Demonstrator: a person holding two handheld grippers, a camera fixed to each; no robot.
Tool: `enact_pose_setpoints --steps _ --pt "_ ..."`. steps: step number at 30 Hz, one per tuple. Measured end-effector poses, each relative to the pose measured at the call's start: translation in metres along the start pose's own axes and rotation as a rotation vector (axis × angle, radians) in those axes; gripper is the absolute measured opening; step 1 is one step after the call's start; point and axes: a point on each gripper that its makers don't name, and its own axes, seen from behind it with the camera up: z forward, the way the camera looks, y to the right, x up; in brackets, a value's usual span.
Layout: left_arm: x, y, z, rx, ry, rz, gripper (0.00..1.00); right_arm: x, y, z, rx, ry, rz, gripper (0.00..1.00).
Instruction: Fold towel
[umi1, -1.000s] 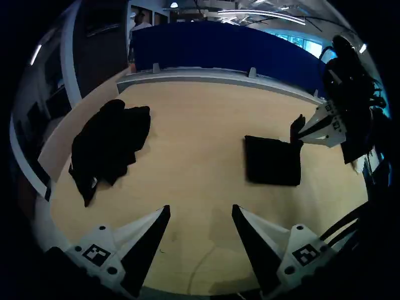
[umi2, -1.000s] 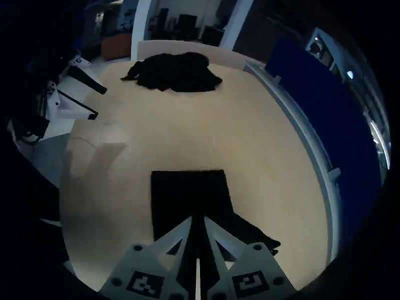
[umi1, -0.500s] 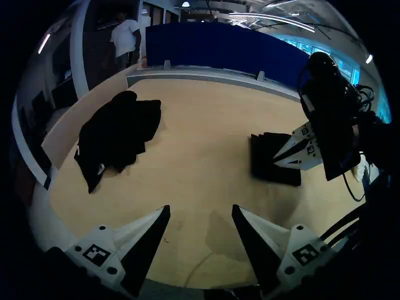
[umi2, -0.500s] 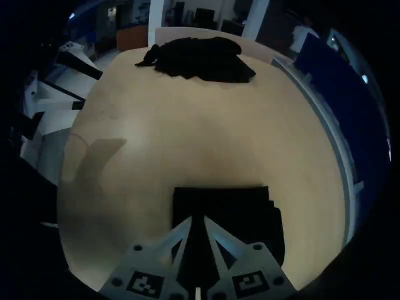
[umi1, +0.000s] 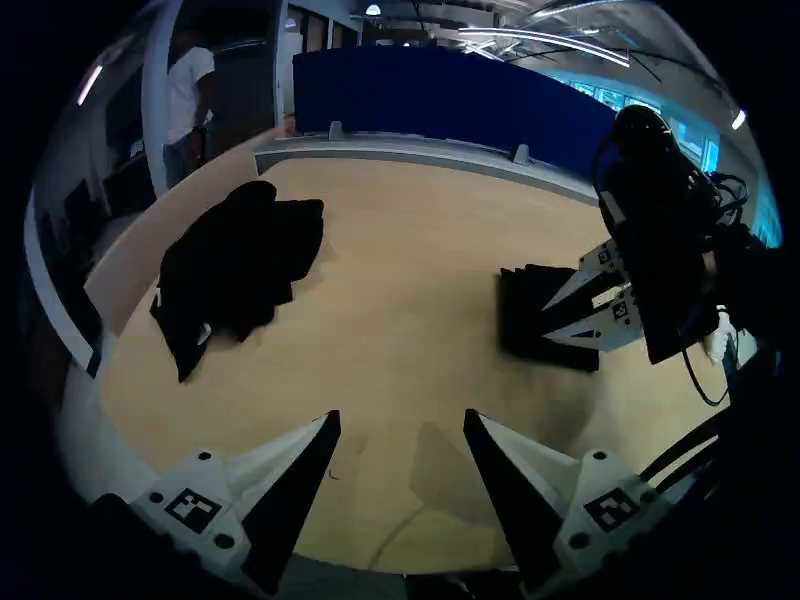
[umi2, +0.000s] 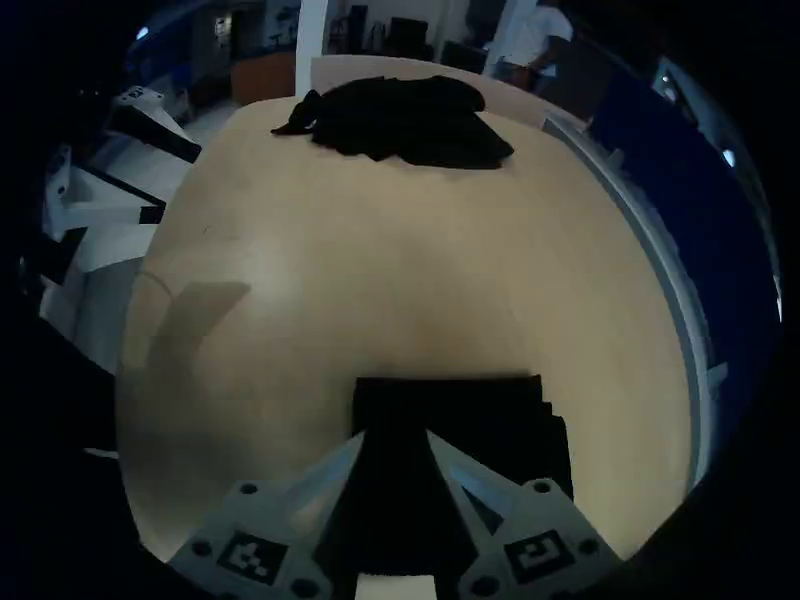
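A black towel (umi1: 540, 315), folded into a compact rectangle, lies flat on the light wooden table (umi1: 400, 260) at the right. My right gripper (umi1: 582, 306) hovers over its right edge with the fingers spread apart. In the right gripper view the same folded towel (umi2: 480, 420) lies just beyond the open right gripper (umi2: 395, 445), whose fingers straddle its near part without pinching it. My left gripper (umi1: 400, 420) stands open above bare table near the front edge, well away from the towel. It also appears in the right gripper view as the left gripper (umi2: 150, 175), far off at the left.
A crumpled pile of black cloth (umi1: 235, 270) lies at the table's far left, seen too as the black cloth pile (umi2: 405, 105). A blue partition (umi1: 450, 90) runs along the back edge. A person (umi1: 185, 95) stands beyond the table.
My right gripper was shut on the towel's edge and carried it over the towel; its fingers have now parted and let the cloth go. The left gripper has barely moved.
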Motion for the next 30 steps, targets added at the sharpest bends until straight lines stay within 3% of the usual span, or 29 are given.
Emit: enact_pose_setpoints --steps 4,7,10,30 --pt "0.000 -0.001 -0.002 0.001 0.000 -0.006 0.91 0.002 0.000 -0.003 -0.005 0.007 -0.004 0.45" --pt "0.000 -0.001 -0.003 0.001 0.000 -0.008 0.91 0.002 -0.001 -0.005 -0.008 0.011 -0.001 0.49" --pt "0.001 -0.001 -0.004 0.003 0.001 -0.007 0.91 0.001 -0.003 -0.007 -0.011 0.014 0.013 0.61" --pt "0.005 0.002 0.004 0.003 0.001 0.012 0.91 -0.057 -0.013 -0.025 -0.084 -0.006 0.238 0.64"
